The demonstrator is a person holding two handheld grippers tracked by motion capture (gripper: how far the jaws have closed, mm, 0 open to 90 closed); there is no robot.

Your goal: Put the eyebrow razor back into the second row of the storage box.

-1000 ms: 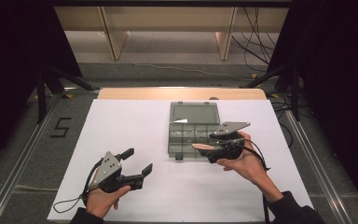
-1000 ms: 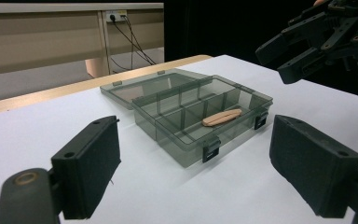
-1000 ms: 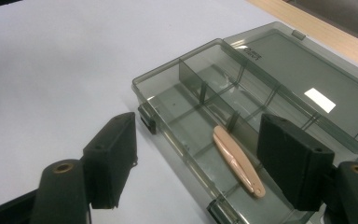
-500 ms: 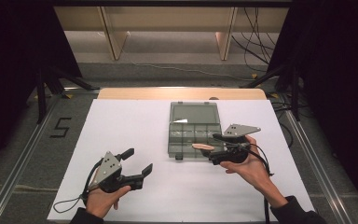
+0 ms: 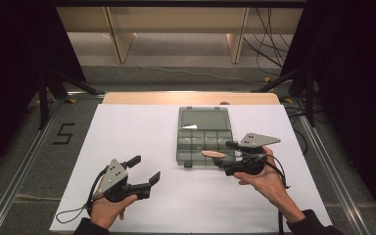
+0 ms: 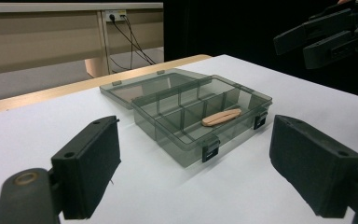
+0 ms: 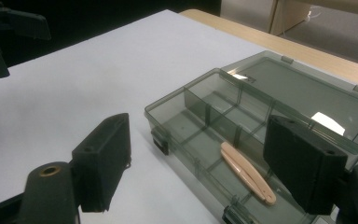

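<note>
A smoky clear organizer box [image 5: 180, 147] lies with its lid [image 5: 203, 119] laid flat behind it. A slim peach-coloured piece [image 5: 214, 153] rests in the front right compartment, also seen in the box [image 6: 177, 144] as the peach piece [image 6: 221, 116] and in the box [image 7: 168, 109] as the peach piece [image 7: 246, 171]. My right gripper [image 5: 226, 156] [image 7: 198, 154] hovers at that corner. Its jaws have just been opening and stand wide, with nothing gripped. My left gripper [image 5: 146, 168] [image 6: 196, 154] rests open on the table left of the box, holding nothing.
A white sheet [image 5: 142, 132] covers the table, with a wooden strip [image 5: 142, 98] along its far edge. Metal rails [image 5: 27, 161] run down both sides. A "5" mark [image 5: 63, 133] lies on the floor at left. Shelving and cables [image 5: 269, 29] stand beyond.
My right gripper has drawn back slightly to the right and toward the person, off the peach piece, which stays in the box. The left gripper has not moved.
</note>
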